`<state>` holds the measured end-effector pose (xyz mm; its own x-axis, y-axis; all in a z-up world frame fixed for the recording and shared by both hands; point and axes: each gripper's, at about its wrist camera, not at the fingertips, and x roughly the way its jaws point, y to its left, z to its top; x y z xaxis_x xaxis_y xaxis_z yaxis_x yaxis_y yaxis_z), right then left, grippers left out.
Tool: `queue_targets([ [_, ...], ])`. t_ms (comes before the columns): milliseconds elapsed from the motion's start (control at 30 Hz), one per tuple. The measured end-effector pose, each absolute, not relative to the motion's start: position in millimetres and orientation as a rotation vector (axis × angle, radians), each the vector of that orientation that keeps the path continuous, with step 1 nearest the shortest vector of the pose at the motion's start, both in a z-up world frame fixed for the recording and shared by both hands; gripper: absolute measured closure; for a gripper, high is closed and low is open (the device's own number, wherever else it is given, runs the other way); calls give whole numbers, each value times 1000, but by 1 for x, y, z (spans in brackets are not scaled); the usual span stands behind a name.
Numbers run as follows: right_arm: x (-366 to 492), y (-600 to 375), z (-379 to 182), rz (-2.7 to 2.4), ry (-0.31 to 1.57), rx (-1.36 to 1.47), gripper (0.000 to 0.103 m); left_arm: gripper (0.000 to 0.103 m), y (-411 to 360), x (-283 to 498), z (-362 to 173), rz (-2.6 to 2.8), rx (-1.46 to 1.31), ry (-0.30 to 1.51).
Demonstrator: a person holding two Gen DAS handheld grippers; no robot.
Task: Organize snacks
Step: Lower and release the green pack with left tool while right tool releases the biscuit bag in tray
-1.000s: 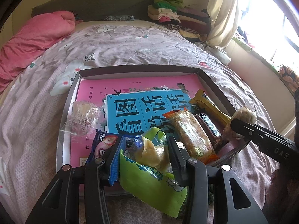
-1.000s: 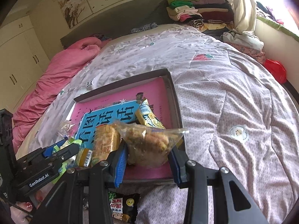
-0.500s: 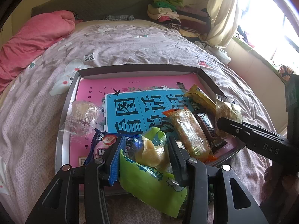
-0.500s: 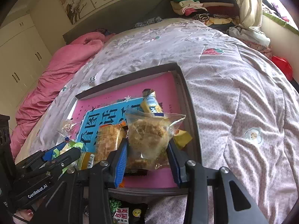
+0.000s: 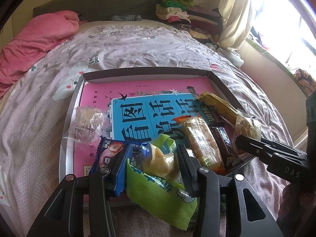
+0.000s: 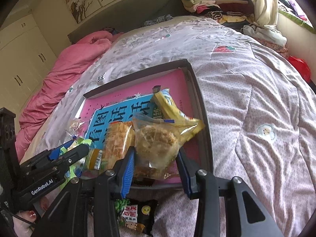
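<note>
The left claw [image 5: 154, 162] grips a green plastic snack packet [image 5: 160, 193] with a pale yellow filling, held over the near edge of the shallow dark-rimmed cardboard tray [image 5: 146, 72] on the bed. The right claw [image 6: 156, 167] is clamped on a clear plastic bag of crumbly brown pastry [image 6: 156, 140] above the tray's near right corner. An orange-wrapped biscuit bar [image 5: 201, 140] and a yellow foil snack bar [image 5: 217, 104] lie inside on the pink and blue book [image 5: 142, 114].
</note>
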<state>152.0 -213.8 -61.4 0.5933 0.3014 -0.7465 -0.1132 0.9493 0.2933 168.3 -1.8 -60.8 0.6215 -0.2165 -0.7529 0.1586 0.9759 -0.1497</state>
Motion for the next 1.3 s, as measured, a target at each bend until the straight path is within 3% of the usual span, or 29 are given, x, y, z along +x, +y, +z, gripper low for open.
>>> queue_targets([
  [1067, 147, -223, -58, 180, 903, 218, 60, 55, 0, 168, -60, -210, -70, 878],
  [1300, 144, -220, -54, 188, 895, 217, 54, 53, 4, 167, -60, -207, -72, 881],
])
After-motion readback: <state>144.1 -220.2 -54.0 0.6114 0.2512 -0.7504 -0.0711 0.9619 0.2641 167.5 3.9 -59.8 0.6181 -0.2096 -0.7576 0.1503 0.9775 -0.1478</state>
